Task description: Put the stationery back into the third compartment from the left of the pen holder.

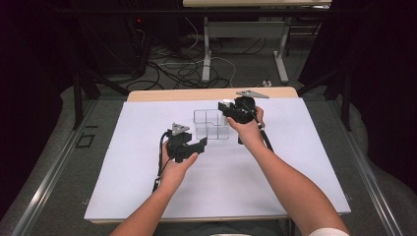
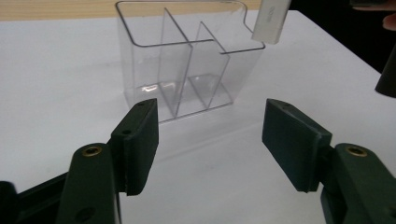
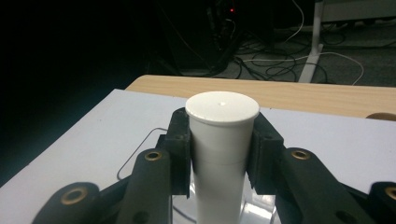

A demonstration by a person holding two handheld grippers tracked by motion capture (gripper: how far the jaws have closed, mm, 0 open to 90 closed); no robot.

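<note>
— What's on the table (image 1: 147, 196)?

— A white sheet covers most of it, and a clear plastic box (image 1: 211, 124) with dividers stands toward the far middle. In the left gripper view the box (image 2: 187, 65) shows three compartments, all see-through.

— And the right gripper (image 1: 231, 111)?

— It hangs just over the right end of the box, jaws pinching a white tube (image 3: 222, 154) that stands upright, its flat round cap on top. In the high view the tube (image 1: 225, 104) shows as a small white spot at the gripper's far-left edge. Whether its lower end is inside a compartment, I cannot tell.

— The left gripper (image 1: 197, 146)?

— Near side of the box, a little to the left, pointing at it. Its jaws are spread wide with nothing between them, and it is apart from the box.
</note>
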